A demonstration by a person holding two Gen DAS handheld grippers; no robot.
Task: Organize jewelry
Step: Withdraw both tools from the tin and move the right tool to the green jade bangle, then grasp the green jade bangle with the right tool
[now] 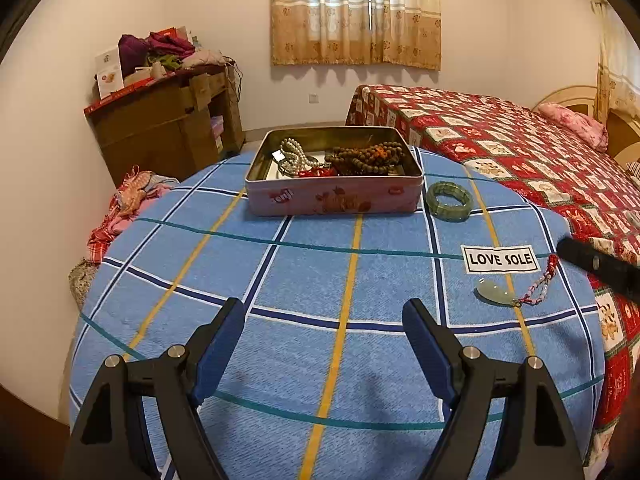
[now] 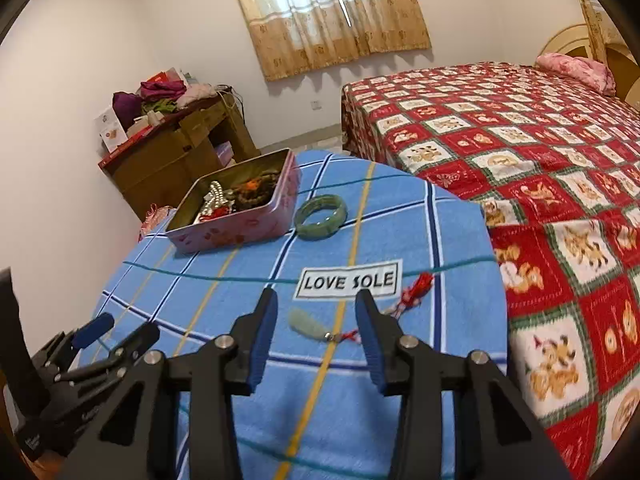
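Jewelry already lay in the pink tin (image 1: pixel 334 200); a green bangle (image 2: pixel 320 216) waited just beside it. The right gripper (image 2: pixel 316 334) hung half-open around the jade pendant (image 2: pixel 307 326), probably to pinch it. The left gripper (image 1: pixel 324 328) stood wide, empty.

Black tongs (image 2: pixel 316 300), blue pads (image 2: pixel 266 336), silver pivot screws

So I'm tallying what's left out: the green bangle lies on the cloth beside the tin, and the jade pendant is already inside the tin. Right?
Not quite. The bangle does lie on the cloth beside the tin, but the pendant is not in the tin: it lies on the cloth below the LOVE SOLE label, between the right gripper's fingers, untouched. The right wrist view shows it.
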